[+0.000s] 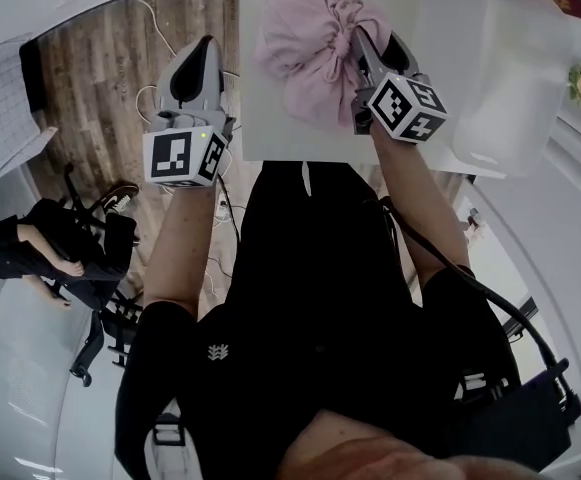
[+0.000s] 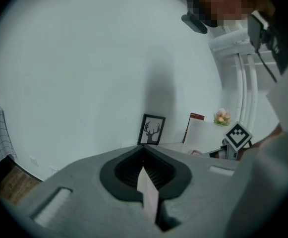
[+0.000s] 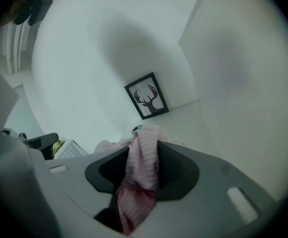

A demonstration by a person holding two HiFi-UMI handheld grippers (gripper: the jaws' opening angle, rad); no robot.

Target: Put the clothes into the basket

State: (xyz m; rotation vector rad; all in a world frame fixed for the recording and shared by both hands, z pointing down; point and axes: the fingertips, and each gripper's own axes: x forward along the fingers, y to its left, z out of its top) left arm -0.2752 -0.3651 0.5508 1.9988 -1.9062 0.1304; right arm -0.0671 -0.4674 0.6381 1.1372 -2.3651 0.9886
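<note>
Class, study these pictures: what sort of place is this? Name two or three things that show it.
Probably an office or studio room, staged a little like a home: wood-plank floor, a wheeled office chair, and a framed deer picture against a plain white wall.

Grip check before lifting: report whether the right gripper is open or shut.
Shut: the right gripper pinches a fold of the pink garment between its jaws, as the right gripper view shows.

Item count: two grippers, namely one left gripper (image 1: 203, 48) and one right gripper (image 1: 358, 36); one pink garment (image 1: 310, 58); one white basket (image 1: 515, 78); one table (image 1: 270, 118); one framed deer picture (image 2: 152, 130); one flower bunch (image 2: 222, 116).
</note>
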